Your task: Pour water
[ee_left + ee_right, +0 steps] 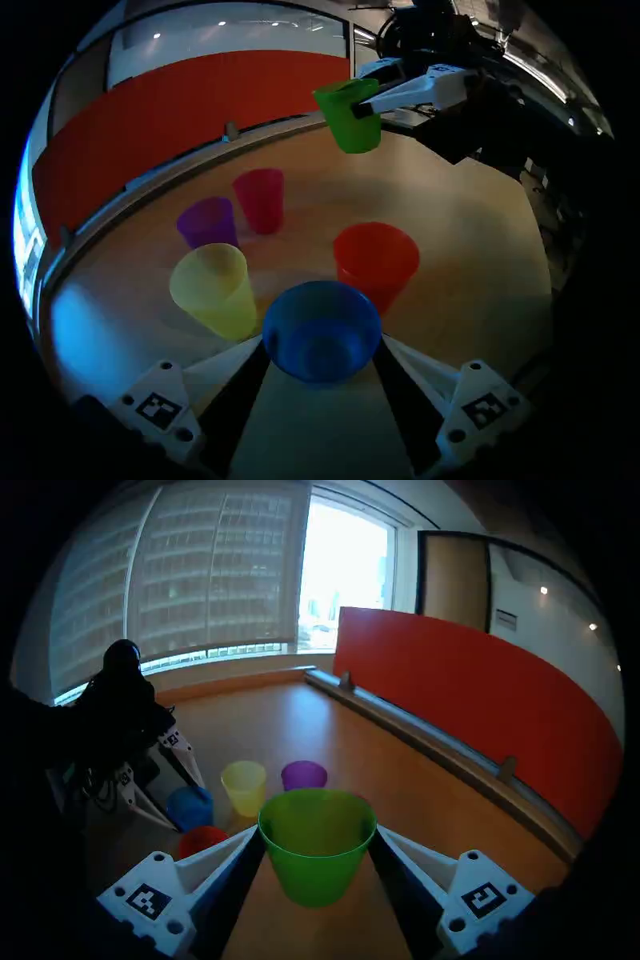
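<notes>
A blue cup (322, 332) sits upright between the fingers of my left gripper (322, 346), which is shut on it just above the wooden table (472, 216). Beyond it stand a red cup (376, 258), a yellow cup (214, 290), a purple cup (208, 222) and a pink cup (260, 200). My right gripper (318, 836) is shut on a green cup (318, 856), held upright. From the left gripper view the green cup (349, 116) hangs high over the table's far side in the right gripper (366, 106). No water is visible in any cup.
A red partition (160, 120) runs along the table's far edge behind a raised ledge. In the right gripper view the blue cup (190, 806), yellow cup (244, 786), purple cup (304, 774) and red cup (200, 840) cluster ahead, with a dark-sleeved person (120, 712) holding the left gripper (178, 794).
</notes>
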Available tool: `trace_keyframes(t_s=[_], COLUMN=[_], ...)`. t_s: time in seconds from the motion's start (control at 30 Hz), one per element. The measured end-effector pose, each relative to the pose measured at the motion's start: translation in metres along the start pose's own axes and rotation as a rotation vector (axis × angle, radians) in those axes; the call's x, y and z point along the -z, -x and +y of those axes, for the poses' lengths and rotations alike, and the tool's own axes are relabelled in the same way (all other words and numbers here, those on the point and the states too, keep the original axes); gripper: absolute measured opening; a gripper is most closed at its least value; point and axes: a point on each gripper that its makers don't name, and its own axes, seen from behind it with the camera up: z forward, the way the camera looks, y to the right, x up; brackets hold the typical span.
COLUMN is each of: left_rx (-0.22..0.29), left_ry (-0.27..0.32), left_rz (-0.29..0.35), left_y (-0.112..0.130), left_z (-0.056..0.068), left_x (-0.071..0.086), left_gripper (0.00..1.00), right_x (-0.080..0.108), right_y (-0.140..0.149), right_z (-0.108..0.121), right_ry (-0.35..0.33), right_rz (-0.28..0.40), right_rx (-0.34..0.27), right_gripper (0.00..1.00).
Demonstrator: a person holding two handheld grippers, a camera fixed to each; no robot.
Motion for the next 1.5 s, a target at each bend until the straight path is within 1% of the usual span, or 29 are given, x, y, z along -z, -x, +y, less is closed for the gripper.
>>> trace_keyframes(t_s=[0.33,0.47,0.53,0.6,0.77,0.97,1.27,1.5], left_rx=[-0.012,-0.011,-0.002,0.008,0.018,0.020,0.038,0.059], left_ry=[0.002,0.015,0.022,0.026,0.012,-0.008,-0.016,-0.020], left_rz=[-0.022,-0.055,-0.068,-0.075,-0.064,-0.045,-0.008,0.029], left_y=[0.007,0.016,0.020,0.023,0.023,0.020,0.019,0.013], left_z=[0.001,0.005,0.007,0.008,0.006,0.005,0.011,0.014], left_x=[0.002,0.004,0.005,0.006,0.012,0.025,0.043,0.054], left_gripper=[0.86,0.94,0.98,0.98,0.98,0.98,0.98,0.98], right_x=[-0.007,-0.011,-0.013,-0.016,-0.025,-0.038,-0.053,-0.059], right_y=[0.017,0.025,0.030,0.036,0.055,0.068,0.090,0.101], right_z=[-0.001,-0.003,-0.003,-0.003,-0.003,-0.006,-0.009,-0.007], right_ry=[-0.003,-0.008,-0.009,-0.010,-0.016,-0.032,-0.052,-0.051], right_rz=[-0.033,-0.048,-0.057,-0.069,-0.111,-0.147,-0.211,-0.246], right_rx=[-0.015,-0.022,-0.026,-0.030,-0.045,-0.060,-0.065,-0.064], right_gripper=[0.90,0.90,0.90,0.90,0.90,0.90,0.90,0.90])
